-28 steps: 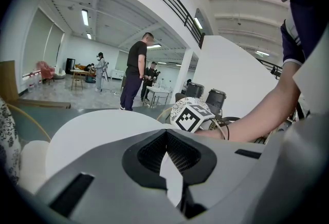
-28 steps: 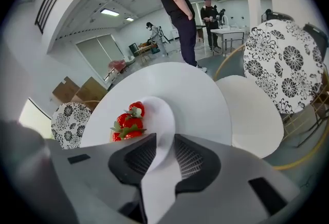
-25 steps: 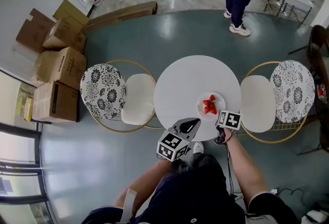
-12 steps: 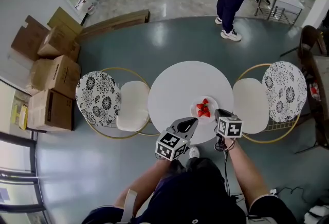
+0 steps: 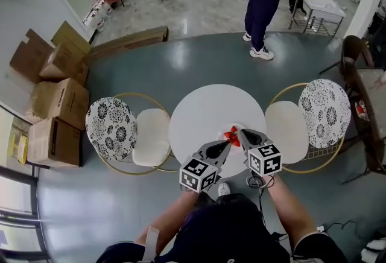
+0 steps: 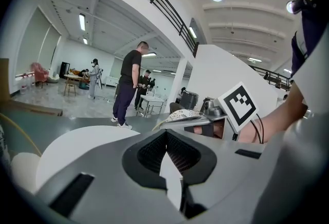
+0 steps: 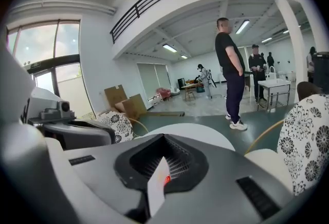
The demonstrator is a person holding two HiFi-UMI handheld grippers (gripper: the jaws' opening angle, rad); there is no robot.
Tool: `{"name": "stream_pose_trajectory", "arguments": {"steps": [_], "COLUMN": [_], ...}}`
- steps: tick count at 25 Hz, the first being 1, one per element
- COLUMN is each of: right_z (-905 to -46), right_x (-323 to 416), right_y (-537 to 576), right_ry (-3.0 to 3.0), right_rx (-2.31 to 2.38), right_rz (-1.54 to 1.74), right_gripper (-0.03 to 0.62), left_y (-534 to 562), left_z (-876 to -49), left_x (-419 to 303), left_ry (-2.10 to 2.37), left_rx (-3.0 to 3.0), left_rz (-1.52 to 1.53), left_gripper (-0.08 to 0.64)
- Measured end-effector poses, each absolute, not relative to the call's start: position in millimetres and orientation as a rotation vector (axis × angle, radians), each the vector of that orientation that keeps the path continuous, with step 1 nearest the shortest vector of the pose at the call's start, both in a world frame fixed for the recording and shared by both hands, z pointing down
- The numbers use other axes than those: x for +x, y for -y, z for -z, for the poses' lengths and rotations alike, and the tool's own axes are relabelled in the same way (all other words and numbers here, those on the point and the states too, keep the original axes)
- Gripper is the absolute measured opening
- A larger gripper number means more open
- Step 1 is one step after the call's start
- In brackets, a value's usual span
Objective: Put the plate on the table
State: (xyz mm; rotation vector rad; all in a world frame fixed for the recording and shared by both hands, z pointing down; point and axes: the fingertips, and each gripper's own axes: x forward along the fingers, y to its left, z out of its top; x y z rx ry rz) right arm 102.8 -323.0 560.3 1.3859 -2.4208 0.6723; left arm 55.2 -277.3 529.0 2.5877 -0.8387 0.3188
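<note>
**A:** Right gripper view: what has my right gripper (image 7: 160, 169) got?

**B:** Its jaws are clamped on the plate (image 7: 156, 192) rim, seen edge-on, with strawberries (image 7: 165, 179) just behind. My left gripper (image 6: 169, 169) pinches the rim likewise.

**A:** And where's the plate?

**B:** Between both grippers, over the near edge of the round table (image 5: 205, 108), face up. It's round, so no long axis. I can't tell whether it touches. I'd lower it straight down.
</note>
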Motion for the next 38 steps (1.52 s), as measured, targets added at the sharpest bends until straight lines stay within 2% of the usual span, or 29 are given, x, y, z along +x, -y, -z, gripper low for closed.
{"name": "stream_pose_trajectory", "arguments": {"steps": [14,38], "right_z": [-458.1,-425.5], "right_x": [103.0,112.0], "right_y": [318.1,302.7], "right_ry": [2.643,2.695], "right_rx": [1.424,1.457], "right_rz": [-0.459,-0.348], "right_gripper": [0.005,0.006], "left_y": [291.0,281.7], "left_z": [-476.5,-449.6], "left_x": [65.2,70.8], "left_ry": [0.837,0.801], "left_rx": [2.659,2.709], "left_rz": [-0.238,-0.223], "left_gripper": [0.005,0.005]}}
